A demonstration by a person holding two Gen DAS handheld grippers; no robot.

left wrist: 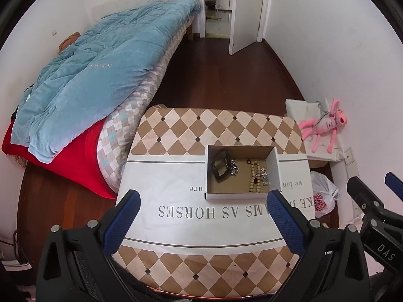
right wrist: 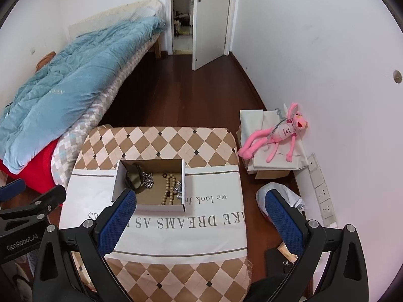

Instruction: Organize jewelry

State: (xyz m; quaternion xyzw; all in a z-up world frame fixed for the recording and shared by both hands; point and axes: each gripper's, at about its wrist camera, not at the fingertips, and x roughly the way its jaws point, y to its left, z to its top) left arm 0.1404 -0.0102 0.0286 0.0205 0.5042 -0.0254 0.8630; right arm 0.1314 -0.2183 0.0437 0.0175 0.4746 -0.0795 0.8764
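Our left gripper [left wrist: 205,196] hangs above the near half of the table with its blue-padded fingers [left wrist: 126,216] spread wide and nothing between them. Our right gripper [right wrist: 199,198] hangs the same way, jaws wide apart and empty; its left finger overlaps the near left corner of the cardboard box [right wrist: 148,205] in the right wrist view, though we cannot tell whether it touches.

From the left gripper, the box [left wrist: 236,195] sits at about one o'clock, open-topped, resting on the white printed cloth [left wrist: 161,188] that lies across the checkered tablecloth [left wrist: 191,125]. Inside it, a dark bangle [left wrist: 219,166] lies on the left with a silvery chain piece [left wrist: 233,168] touching it. A string of beige beads [left wrist: 254,177] lies toward the right, a small dark ring [left wrist: 248,161] just at its eleven o'clock, and a sparkly piece [left wrist: 264,176] against the beads' right side.

Off the table at two o'clock, a pink plush toy [left wrist: 325,125] lies against the wall. At ten o'clock a bed carries a blue quilt [left wrist: 100,70].
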